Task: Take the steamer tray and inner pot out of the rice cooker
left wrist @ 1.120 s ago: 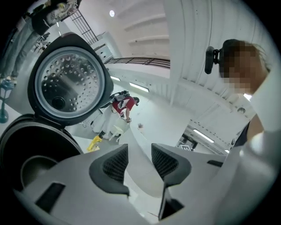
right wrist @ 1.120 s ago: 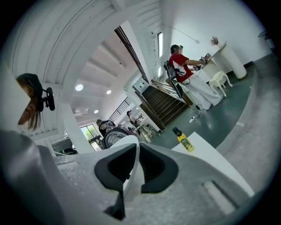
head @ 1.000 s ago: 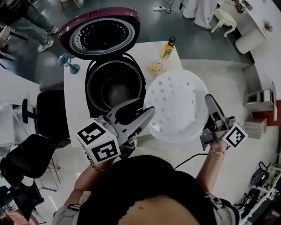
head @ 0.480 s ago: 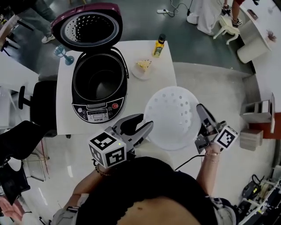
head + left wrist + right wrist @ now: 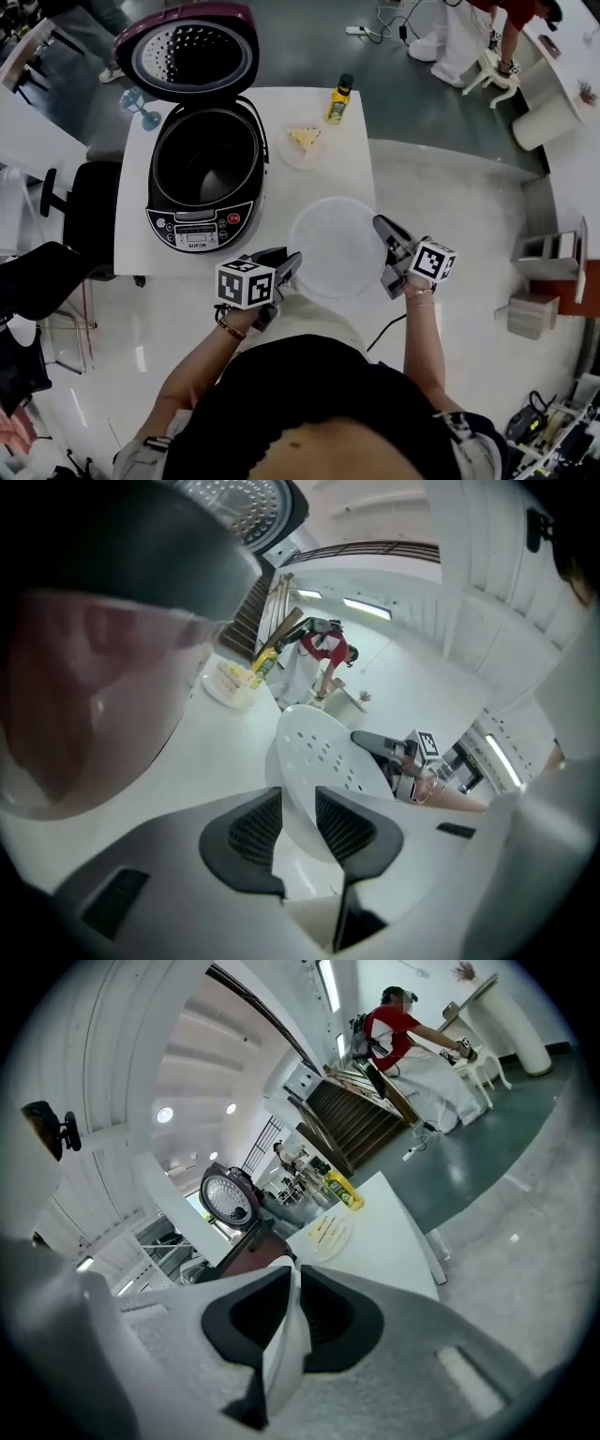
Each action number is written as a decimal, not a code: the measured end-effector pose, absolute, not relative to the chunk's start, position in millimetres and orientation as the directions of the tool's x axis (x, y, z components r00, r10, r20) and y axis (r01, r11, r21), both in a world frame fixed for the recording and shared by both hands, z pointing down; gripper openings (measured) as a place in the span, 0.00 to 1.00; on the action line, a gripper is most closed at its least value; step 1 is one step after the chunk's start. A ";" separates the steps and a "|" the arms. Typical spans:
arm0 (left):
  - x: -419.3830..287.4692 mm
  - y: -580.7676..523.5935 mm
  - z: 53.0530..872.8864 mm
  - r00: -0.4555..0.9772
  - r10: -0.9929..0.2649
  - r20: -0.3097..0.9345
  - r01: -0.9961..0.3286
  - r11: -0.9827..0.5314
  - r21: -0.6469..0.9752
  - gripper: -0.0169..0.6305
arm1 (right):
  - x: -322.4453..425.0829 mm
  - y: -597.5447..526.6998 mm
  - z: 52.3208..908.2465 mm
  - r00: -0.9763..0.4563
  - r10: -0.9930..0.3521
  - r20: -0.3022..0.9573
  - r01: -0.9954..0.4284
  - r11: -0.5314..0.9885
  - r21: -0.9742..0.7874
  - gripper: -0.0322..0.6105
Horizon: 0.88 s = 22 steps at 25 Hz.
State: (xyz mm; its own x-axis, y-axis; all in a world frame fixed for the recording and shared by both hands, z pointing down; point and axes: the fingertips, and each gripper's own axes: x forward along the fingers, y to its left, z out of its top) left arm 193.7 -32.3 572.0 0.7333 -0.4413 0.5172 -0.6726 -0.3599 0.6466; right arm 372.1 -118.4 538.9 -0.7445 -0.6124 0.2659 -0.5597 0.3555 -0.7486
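Gripping the white steamer tray (image 5: 336,246) from opposite sides, both grippers are holding it between them, over the near edge of the white table (image 5: 347,159). The left gripper (image 5: 289,264) is clamping the tray's rim on its own side; its jaws have just been closing, and in the left gripper view the thin rim (image 5: 319,752) is standing between the two dark pads (image 5: 248,832), which are sitting only a narrow way apart. The right gripper (image 5: 384,258) is pinching the opposite rim with its jaws almost together; in the right gripper view a strip of white rim (image 5: 286,1354) is filling the slit between its pads. Whether the tray is touching the table I cannot tell. Ahead of the left gripper and a little to its left, the rice cooker (image 5: 202,173) is standing with its lid (image 5: 187,52) tipped up and the dark inner pot (image 5: 204,164) sitting inside. Ahead of the tray, farther from both grippers, a plate of food (image 5: 303,141) and a yellow bottle (image 5: 339,98) are sitting on the table.
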 end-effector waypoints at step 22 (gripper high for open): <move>189.9 -75.2 630.7 0.609 -0.455 0.649 -0.791 -0.285 0.542 0.17 | 362.8 -174.5 625.3 -0.759 -0.578 0.298 -0.534 0.292 -0.794 0.09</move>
